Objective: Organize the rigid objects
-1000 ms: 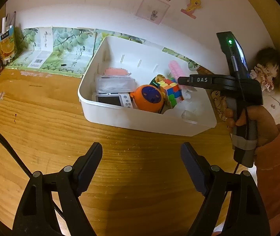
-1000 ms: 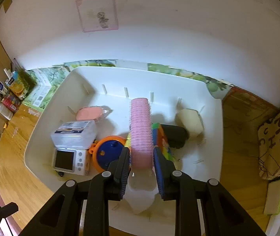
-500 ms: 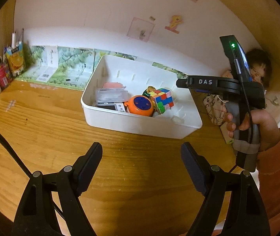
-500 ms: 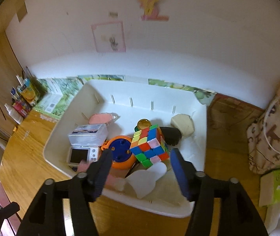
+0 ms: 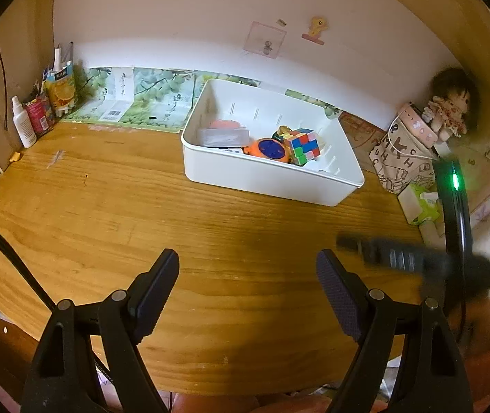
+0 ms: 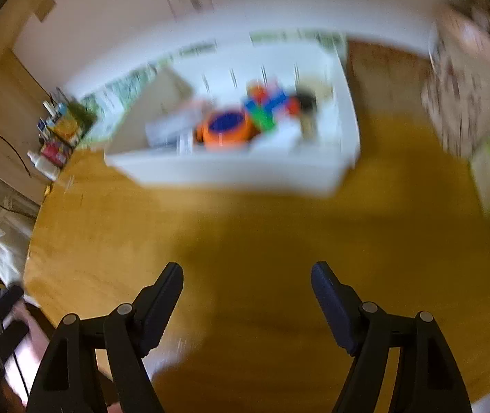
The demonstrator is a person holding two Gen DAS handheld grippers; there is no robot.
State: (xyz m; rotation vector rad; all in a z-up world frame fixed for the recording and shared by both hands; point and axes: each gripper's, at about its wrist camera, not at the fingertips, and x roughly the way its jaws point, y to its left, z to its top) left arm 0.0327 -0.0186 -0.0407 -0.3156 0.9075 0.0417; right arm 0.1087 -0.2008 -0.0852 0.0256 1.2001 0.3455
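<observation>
A white bin (image 5: 272, 179) stands at the back of the wooden table (image 5: 124, 213). In it lie a colour cube (image 5: 301, 146), an orange and blue round toy (image 5: 269, 149) and a clear box (image 5: 222, 136). My left gripper (image 5: 248, 261) hovers open over bare wood in front of the bin, nothing between its fingers. My right gripper (image 6: 246, 272) is over bare wood too, well short of the bin (image 6: 227, 172); its jaws are opening and empty. In the left wrist view it is a dark blur (image 5: 399, 256) at the right. No pink roller shows.
Bottles and packets (image 5: 38, 117) crowd the back left corner. A grape-print sheet (image 5: 141, 106) runs along the wall. At the right stand a patterned bag (image 5: 403, 158), a doll (image 5: 451, 110) and a green tissue pack (image 5: 423, 203).
The right gripper let go of the pink roller over the bin, opened wide and pulled back fast towards the table's front. The left gripper also backed away from the bin.
</observation>
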